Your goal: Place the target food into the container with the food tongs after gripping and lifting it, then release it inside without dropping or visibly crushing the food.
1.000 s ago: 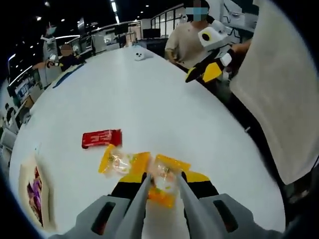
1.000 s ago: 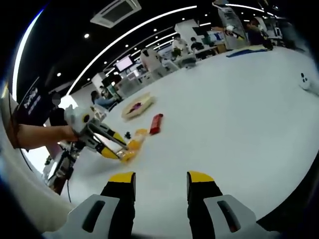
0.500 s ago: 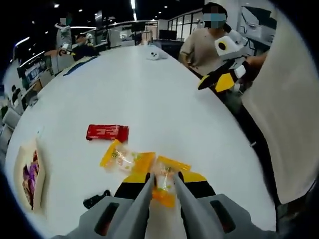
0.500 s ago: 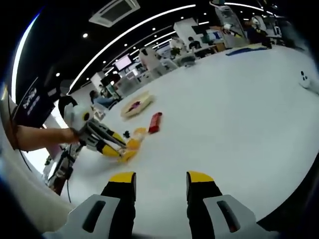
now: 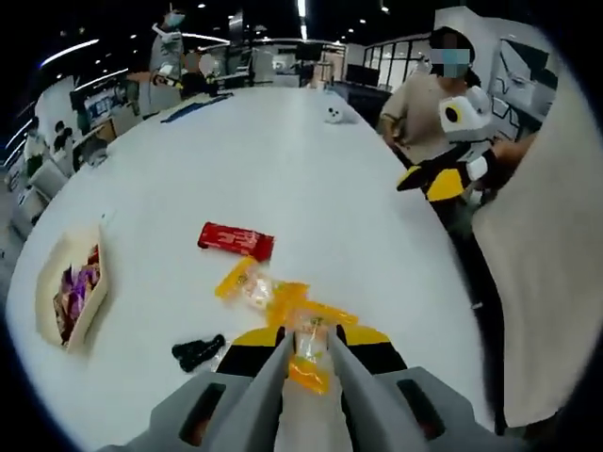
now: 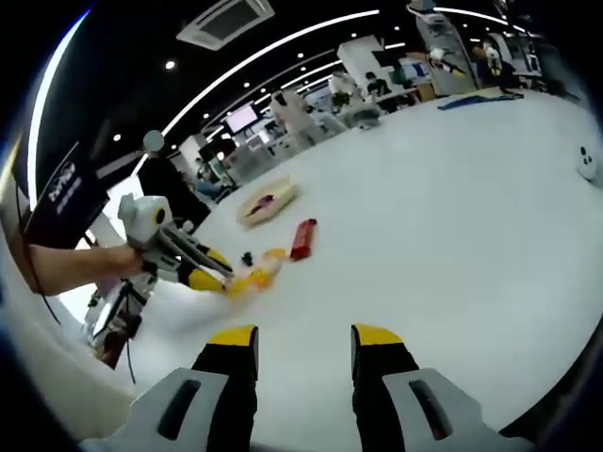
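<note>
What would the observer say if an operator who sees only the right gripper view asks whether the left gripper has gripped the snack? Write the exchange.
Observer: Yes. The left gripper is shut on an orange snack packet.
Operator: What's in the container?
Observer: The container holds purple-wrapped pieces.
Operator: Where's my right gripper?
Observer: The right gripper hangs at the table edge, in front of a standing person.

Open-plan office: desks point(image 6: 377, 99), monitors point(image 6: 242, 119)
</note>
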A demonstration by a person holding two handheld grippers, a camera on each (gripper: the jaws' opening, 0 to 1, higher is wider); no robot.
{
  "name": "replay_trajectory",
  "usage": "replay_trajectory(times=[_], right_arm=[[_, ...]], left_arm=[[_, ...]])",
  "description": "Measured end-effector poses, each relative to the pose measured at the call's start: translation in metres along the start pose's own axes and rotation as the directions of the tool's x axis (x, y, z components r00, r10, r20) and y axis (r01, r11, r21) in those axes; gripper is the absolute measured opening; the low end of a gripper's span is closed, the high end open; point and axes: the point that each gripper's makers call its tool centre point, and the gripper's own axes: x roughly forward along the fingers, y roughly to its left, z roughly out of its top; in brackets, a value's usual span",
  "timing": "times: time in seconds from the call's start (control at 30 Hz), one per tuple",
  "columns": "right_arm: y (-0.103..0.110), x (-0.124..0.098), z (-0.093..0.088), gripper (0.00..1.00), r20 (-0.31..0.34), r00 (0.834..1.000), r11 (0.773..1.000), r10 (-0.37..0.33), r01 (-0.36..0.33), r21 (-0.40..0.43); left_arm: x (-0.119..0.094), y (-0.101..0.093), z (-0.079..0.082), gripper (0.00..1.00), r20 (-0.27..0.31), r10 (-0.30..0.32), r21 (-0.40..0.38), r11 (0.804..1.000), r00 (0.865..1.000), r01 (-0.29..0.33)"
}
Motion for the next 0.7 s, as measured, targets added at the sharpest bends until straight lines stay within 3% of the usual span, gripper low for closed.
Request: replay_trajectory(times=[0.3,0.37,0.43,0.5,0.57,0.6,0.7], right_arm=[[0.005,0.002,0.000,0.39,-0.005,1.000,1.000,0.021,-0.021,-0.014],[0.008,0.003,0.000,0.39,-0.006,1.000,0.999,0.030,-0.030,-0.014],[0.009,0.003,-0.001,0.38,-0.006,0.999,0.999,0.033,-0.033,-0.015],[0.010,0.000,0.004,0.31,0.010,1.000,0.998,0.026,-0.025,-0.057],[0.012,-0.001,0.008,0.31,0.020,0.999,0.999,0.027,-0.026,-0.046],[0.012,-0.001,0.008,0.30,0.023,0.999,0.999,0.028,-0.027,-0.043],[0.014,0.000,0.008,0.30,0.022,0.999,0.998,0.034,-0.033,-0.051]], left_arm=[[-0.026,0.029,0.007,0.19,0.092,0.113,-0.155,0.983,0.989,-0.098],[-0.034,0.036,0.012,0.19,0.146,0.138,-0.246,0.964,0.980,-0.099],[-0.040,0.044,0.014,0.19,0.163,0.171,-0.253,0.959,0.972,-0.127],[-0.046,0.050,0.015,0.19,0.174,0.193,-0.271,0.952,0.966,-0.141],[-0.049,0.051,0.020,0.20,0.200,0.199,-0.308,0.942,0.959,-0.131],[-0.051,0.049,0.026,0.20,0.235,0.182,-0.349,0.933,0.955,-0.092],[-0.054,0.052,0.026,0.20,0.233,0.197,-0.328,0.938,0.952,-0.113]])
